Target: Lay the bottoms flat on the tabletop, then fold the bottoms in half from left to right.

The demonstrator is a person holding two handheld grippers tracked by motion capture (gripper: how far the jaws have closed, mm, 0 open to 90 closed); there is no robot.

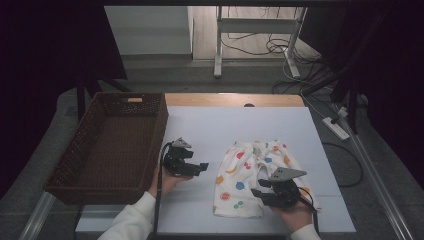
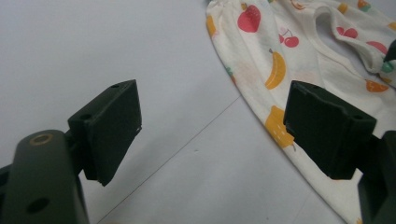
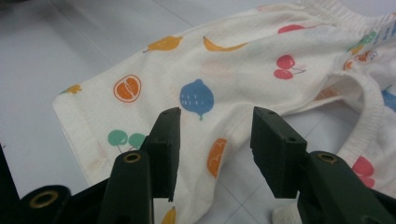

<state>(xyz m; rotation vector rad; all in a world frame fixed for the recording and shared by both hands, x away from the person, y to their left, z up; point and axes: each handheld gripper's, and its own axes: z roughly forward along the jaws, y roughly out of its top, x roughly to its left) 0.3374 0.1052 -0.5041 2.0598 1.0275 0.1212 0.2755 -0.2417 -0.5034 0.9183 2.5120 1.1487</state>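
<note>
Step in hand, as judged: the approach before a first grasp on the shorts [image 1: 252, 175], probably for folding or for moving them to the basket [image 1: 75, 150] at 9 o'clock. No cloth is held yet.

The shorts are laid flat on the white table [image 1: 210, 125], right of centre, waistband toward 12 o'clock, leg hems toward 6 o'clock. Fruit print is noted on cream cloth.

Left gripper [image 1: 192, 166]: held just beside the shorts' left edge, jaws pointed toward 3 o'clock. In the left gripper view the jaws are seen wide apart, nothing between them but bare table; the cloth edge [image 2: 280, 88] runs past the right-hand finger [image 2: 327, 130], near but apparently not touched.

Right gripper [image 1: 262, 194]: held over the lower right of the shorts. In the right gripper view [image 3: 212, 149] the jaws are spread moderately, empty, with the leg cloth lying below and beyond the fingers [image 3: 275, 154]. Whether the tips rest on the cloth cannot be told.

Next move, as judged: each gripper is to be lowered to a hem or edge, one finger slid under a single layer, then closed. Care is called for so that the cloth is not bunched.
</note>
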